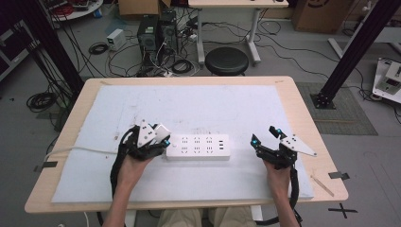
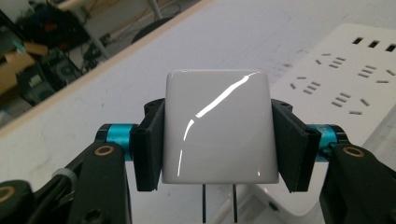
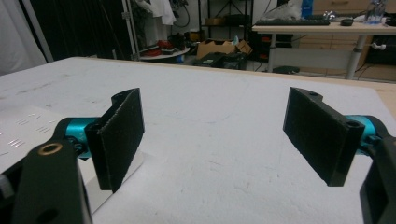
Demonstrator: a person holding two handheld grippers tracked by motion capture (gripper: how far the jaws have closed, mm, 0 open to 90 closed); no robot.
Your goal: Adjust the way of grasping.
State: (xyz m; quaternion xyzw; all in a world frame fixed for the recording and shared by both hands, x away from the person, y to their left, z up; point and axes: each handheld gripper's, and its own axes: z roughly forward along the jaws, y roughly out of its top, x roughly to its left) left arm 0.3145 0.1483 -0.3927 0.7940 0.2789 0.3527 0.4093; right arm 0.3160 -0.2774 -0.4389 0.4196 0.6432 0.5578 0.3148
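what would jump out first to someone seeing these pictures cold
First, the glossy white plug adapter clamped between the fingers of the left gripper, its two prongs pointing down, at the left end of the white power strip in the middle of the padded table. Next, the right gripper near the table's right edge, fingers spread wide with nothing between them.

Beyond the wooden table [image 1: 302, 101], a black stool [image 1: 227, 60], computer towers [image 1: 156, 32] and tangled cables [image 1: 99, 47] crowd the grey floor [image 1: 283, 61].

Only the power strip [image 1: 197, 146] blocks the white mat [image 1: 198, 101]; elsewhere seemingly open.
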